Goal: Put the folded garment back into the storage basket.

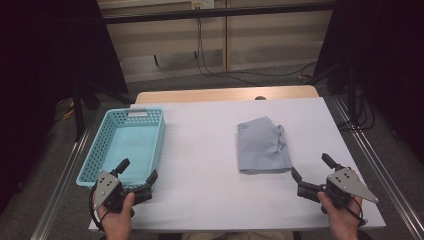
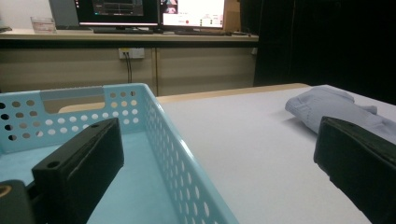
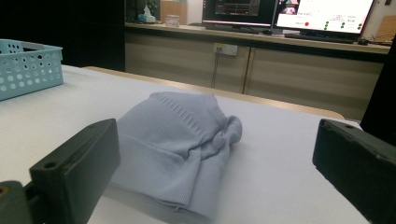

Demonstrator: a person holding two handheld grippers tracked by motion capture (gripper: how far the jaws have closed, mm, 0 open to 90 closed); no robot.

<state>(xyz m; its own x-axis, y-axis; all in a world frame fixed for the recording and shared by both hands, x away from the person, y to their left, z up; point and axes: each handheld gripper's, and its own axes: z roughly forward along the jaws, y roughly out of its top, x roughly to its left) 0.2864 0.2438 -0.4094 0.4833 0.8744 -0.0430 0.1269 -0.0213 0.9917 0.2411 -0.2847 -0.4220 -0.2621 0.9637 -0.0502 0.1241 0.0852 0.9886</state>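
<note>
Basket (image 3: 28, 67) cut off at left edge; monitors (image 2: 149, 11) cropped.

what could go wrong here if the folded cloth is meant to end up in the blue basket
1. The folded grey garment is loosely stacked; a pinch by the open right hand-held gripper at one edge would likely catch only the top layer and unfold it.
2. The left hand-held gripper, also open, sits at the blue basket's near right corner; it could nudge the light basket or block the drop.
3. The garment may drape over the basket's rim rather than land inside.
</note>
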